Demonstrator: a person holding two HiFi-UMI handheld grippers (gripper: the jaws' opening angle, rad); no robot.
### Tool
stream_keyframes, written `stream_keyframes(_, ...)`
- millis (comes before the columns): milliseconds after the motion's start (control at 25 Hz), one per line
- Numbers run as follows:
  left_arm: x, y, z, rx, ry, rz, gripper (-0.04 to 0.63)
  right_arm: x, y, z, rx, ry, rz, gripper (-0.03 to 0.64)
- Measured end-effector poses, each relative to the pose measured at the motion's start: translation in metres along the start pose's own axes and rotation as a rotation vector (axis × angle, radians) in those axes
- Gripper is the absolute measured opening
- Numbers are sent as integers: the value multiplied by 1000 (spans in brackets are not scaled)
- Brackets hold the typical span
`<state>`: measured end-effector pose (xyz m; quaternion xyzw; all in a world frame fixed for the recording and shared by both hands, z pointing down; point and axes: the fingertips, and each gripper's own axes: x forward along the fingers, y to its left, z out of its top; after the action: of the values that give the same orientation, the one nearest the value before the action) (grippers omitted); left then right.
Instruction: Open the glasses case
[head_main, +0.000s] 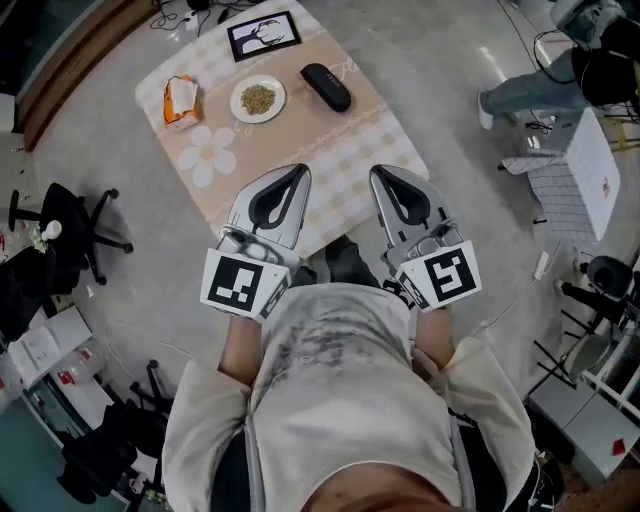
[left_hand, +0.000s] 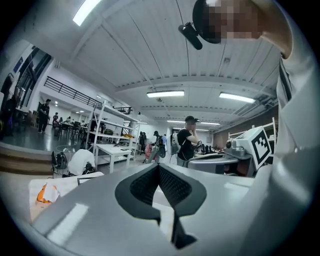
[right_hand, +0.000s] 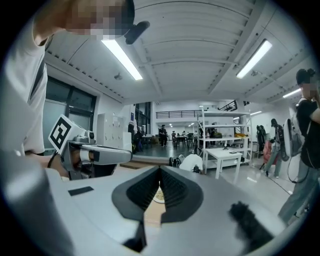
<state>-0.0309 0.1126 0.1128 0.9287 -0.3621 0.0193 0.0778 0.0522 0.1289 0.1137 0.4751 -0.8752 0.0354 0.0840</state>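
step: approach; glasses case (head_main: 326, 87) untouched
case: shut, far across the table (head_main: 352, 150)
left claw (head_main: 299, 171): pressed together; empty
right claw (head_main: 378, 172): pressed together; empty
next: probably reach forward, spread both claws

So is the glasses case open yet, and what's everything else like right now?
Black oval glasses case: closed, lying on the checked tablecloth, untouched.
Left hand-held gripper: jaws shut, empty, over the cloth's near edge.
Right hand-held gripper: jaws shut, empty, beside the left one.
Small white round plate: holding pale grains.
Orange snack packet: lying flat on the cloth.
Black-framed picture: lying face up at the far edge.
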Motion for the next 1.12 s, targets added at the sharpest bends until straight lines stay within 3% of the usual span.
stream_keyframes(600, 63, 15, -32, -52, 46, 162, 6, 51, -82, -38, 29, 48, 139, 15)
stream_keyframes(1120, 101, 37, -74, -79, 93, 204, 6, 82, -112, -72, 68, 72, 185, 15)
